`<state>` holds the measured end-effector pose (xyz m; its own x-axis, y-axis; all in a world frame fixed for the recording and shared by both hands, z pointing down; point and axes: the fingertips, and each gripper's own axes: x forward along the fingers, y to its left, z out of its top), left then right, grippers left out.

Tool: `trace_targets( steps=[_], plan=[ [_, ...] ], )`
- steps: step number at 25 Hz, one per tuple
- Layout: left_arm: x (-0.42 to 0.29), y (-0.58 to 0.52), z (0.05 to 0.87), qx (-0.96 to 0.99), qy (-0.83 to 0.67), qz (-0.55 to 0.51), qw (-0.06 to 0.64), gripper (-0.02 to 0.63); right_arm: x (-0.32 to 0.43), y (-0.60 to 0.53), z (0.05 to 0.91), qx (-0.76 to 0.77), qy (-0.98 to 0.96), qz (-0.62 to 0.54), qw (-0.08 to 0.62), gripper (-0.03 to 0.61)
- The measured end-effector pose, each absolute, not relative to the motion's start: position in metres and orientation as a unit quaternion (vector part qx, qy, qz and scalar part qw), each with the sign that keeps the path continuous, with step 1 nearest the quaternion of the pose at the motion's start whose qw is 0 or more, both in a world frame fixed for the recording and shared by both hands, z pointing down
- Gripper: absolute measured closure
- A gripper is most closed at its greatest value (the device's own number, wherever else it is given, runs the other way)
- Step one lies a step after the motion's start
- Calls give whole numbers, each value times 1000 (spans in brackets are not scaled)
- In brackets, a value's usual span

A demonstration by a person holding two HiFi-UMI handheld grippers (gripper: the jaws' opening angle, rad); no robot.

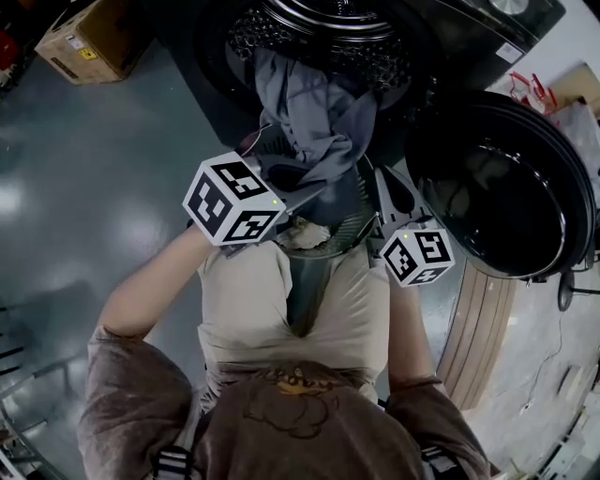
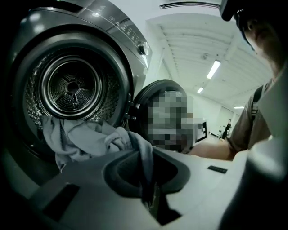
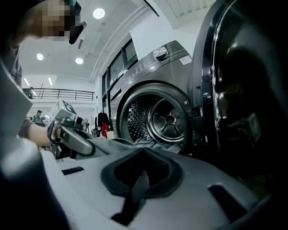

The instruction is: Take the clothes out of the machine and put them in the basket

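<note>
A grey garment [image 1: 314,112] hangs out of the washing machine's drum [image 1: 319,28] down toward a mesh basket [image 1: 352,230] between my knees. My left gripper [image 1: 298,186] is shut on a fold of this garment [image 2: 85,139], which trails back into the drum [image 2: 72,87]; the cloth runs down between the closed jaws of the left gripper [image 2: 150,197]. My right gripper [image 1: 389,187] sits just right of the garment. In its own view a grey strip of cloth is pinched between the jaws of the right gripper [image 3: 135,197], with the rest of the garment [image 3: 117,143] stretching to the drum [image 3: 164,119].
The machine's round door [image 1: 506,187] stands open at the right, close beside my right gripper. A cardboard box [image 1: 89,37] sits on the floor at the far left. A wooden board [image 1: 478,319] lies on the floor at the right. Something pale lies in the basket.
</note>
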<state>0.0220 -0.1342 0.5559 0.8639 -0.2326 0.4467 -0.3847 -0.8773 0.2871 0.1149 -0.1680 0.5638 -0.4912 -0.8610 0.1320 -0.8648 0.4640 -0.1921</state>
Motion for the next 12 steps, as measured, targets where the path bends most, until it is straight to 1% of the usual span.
trace_targets(
  steps=[3, 5, 6, 7, 8, 12],
  plan=[
    [22, -115, 557, 946, -150, 207, 201, 569, 117, -168, 564, 505, -855, 117, 6, 580],
    [21, -116, 555, 945, -161, 203, 198, 552, 116, -168, 565, 504, -856, 118, 5, 580],
    [19, -120, 553, 945, -173, 196, 194, 522, 115, -168, 565, 503, -856, 119, 4, 580],
    [17, -126, 549, 946, -185, 189, 190, 473, 114, -168, 565, 501, -857, 119, 3, 580],
    [15, -131, 546, 945, -196, 182, 187, 440, 111, -168, 565, 499, -858, 119, 3, 580],
    [0, -163, 553, 938, -237, 188, 166, 383, 104, -166, 566, 494, -861, 120, 4, 580]
  ],
)
